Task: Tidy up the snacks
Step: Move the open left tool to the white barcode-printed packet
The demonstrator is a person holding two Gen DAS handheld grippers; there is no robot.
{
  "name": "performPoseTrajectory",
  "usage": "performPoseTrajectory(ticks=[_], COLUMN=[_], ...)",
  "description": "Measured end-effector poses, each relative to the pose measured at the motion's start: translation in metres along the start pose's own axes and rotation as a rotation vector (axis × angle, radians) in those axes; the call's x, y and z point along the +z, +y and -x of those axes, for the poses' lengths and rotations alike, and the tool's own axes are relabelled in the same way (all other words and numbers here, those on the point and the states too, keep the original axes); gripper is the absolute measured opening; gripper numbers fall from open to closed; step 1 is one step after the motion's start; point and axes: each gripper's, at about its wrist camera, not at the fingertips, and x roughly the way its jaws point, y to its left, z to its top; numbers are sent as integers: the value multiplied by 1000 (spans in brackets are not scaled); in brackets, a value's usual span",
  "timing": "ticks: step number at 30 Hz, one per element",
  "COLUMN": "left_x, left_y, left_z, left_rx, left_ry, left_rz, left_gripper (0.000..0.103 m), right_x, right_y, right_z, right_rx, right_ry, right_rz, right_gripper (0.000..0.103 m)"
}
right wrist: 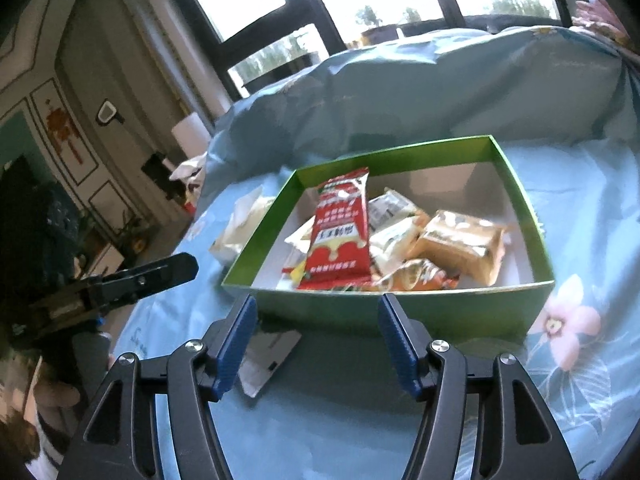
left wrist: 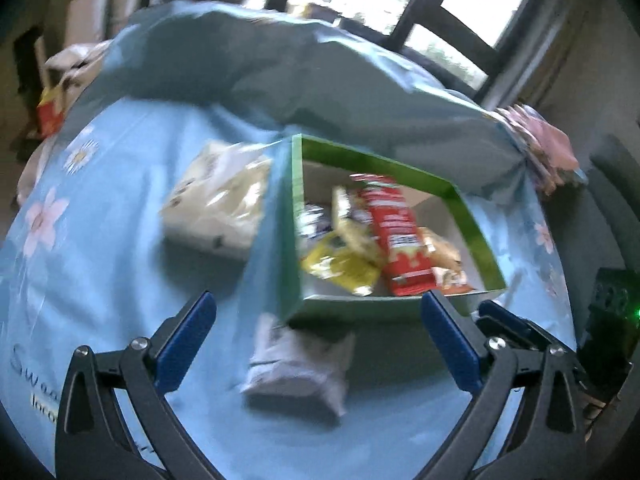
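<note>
Snacks fill a green cardboard box [right wrist: 400, 308] sitting on a pale blue floral bedsheet [right wrist: 580, 208]: a long red packet [right wrist: 340, 232] lies on top, a tan packet [right wrist: 460, 244] to its right, yellow and white packets [left wrist: 344, 264] beneath. A rumpled blue duvet [right wrist: 400, 92] rises just behind the box, with a window beyond. Left of the box a cream packet [left wrist: 224, 204] lies on the sheet. A small white packet [left wrist: 296, 368] lies before the box's near wall, between the left gripper's [left wrist: 320, 344] widely spread jaws, untouched. The right gripper [right wrist: 318, 340] hangs before the near wall, jaws parted, grasping nothing.
</note>
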Motion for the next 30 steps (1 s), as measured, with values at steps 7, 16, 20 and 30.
performPoseTrajectory(ticks=[7,16,20,30], left_x=[-22,-33,-34,-37], left_y=[24,10,13,20], left_z=[-8,-32,-36,-38], left_rx=[-43,-10,-5,-14], left_ry=[84,162,172,193], left_rz=[92,36,45,60], left_gripper=[103,103,103,103], right_x=[-14,-23,-28,-33], right_y=[12,20,22,27], right_z=[-19,-37,-46,-50], right_rx=[21,46,51,48], right_ry=[77,138,167,189], right_rz=[37,60,62,88], right_gripper=[64,64,64,64])
